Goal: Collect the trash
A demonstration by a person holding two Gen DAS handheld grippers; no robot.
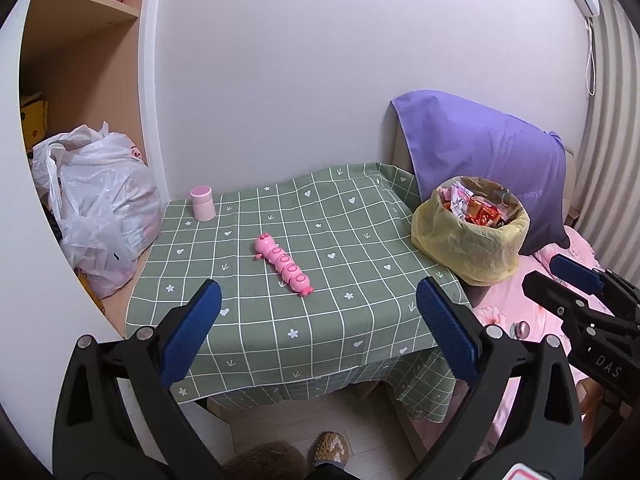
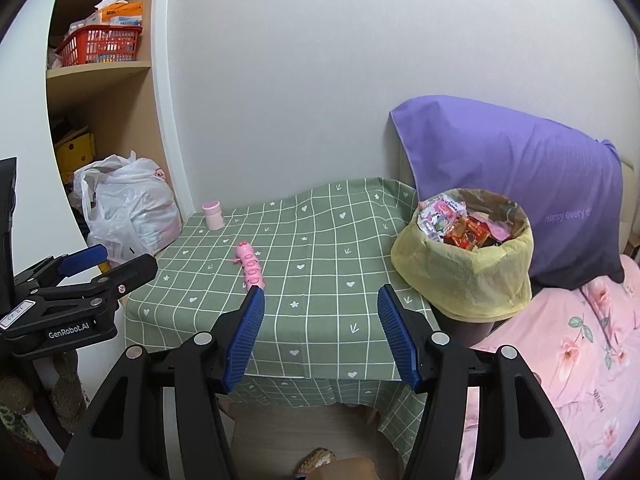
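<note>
A bin lined with a yellow bag (image 1: 470, 240) (image 2: 464, 276) stands at the table's right edge, full of colourful wrappers (image 1: 476, 208) (image 2: 460, 224). A pink caterpillar toy (image 1: 284, 264) (image 2: 250, 268) lies mid-table on the green checked cloth (image 1: 340, 320) (image 2: 320, 280). A pink cup (image 1: 203, 203) (image 2: 213, 215) stands at the back left corner. My left gripper (image 1: 318, 304) is open and empty above the table's front edge. My right gripper (image 2: 322, 312) is open and empty, near the front edge, left of the bin.
A white plastic bag (image 1: 96, 208) (image 2: 128, 208) sits in the shelf unit left of the table. A red basket (image 2: 100, 44) is on an upper shelf. A purple pillow (image 1: 488, 156) (image 2: 520, 184) and pink floral bedding (image 2: 560, 360) lie to the right.
</note>
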